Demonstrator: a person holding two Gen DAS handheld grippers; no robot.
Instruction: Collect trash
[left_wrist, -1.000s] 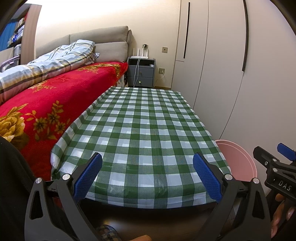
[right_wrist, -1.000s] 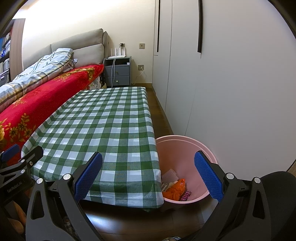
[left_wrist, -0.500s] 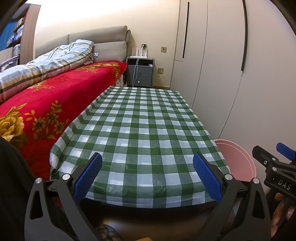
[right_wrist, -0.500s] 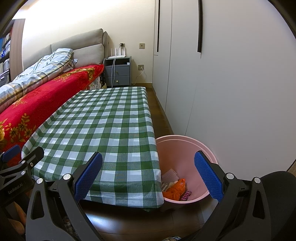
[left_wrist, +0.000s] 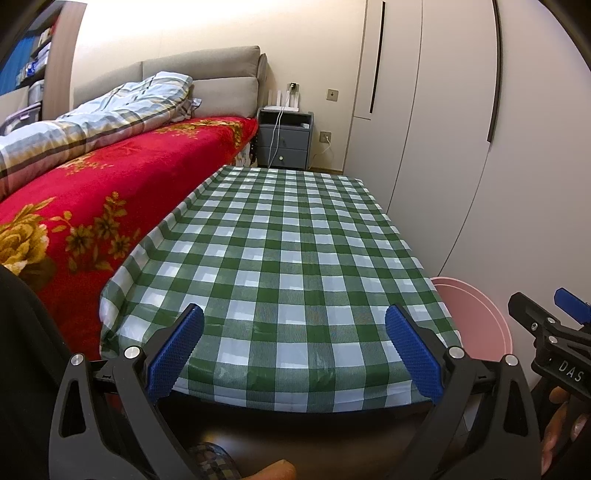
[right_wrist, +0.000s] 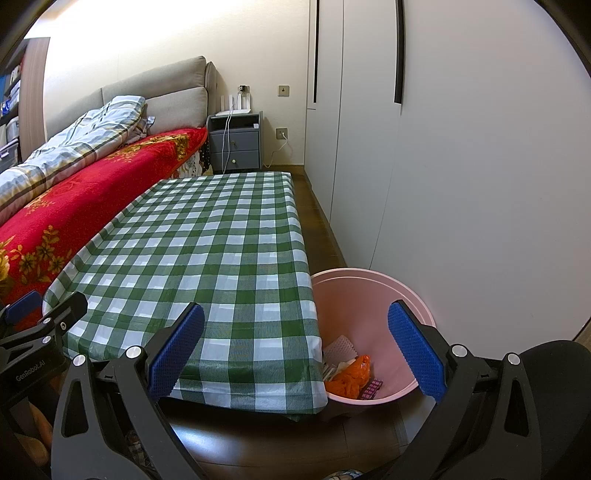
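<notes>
1. The left gripper (left_wrist: 293, 345) hung over the near edge of the table (left_wrist: 295, 236) w/ jaws spread wide and nothing between them.
2. The right gripper (right_wrist: 295, 347) also had jaws spread wide, holding nothing.
3. The pink bin (right_wrist: 402, 291) stood on the floor just beside the table's right corner.
4. The trash (right_wrist: 349, 376) (orange bag, white pieces, small pink pack) lay at the bin's bottom, below the right jaws and between their tips in the right wrist view, not touching them.
</notes>
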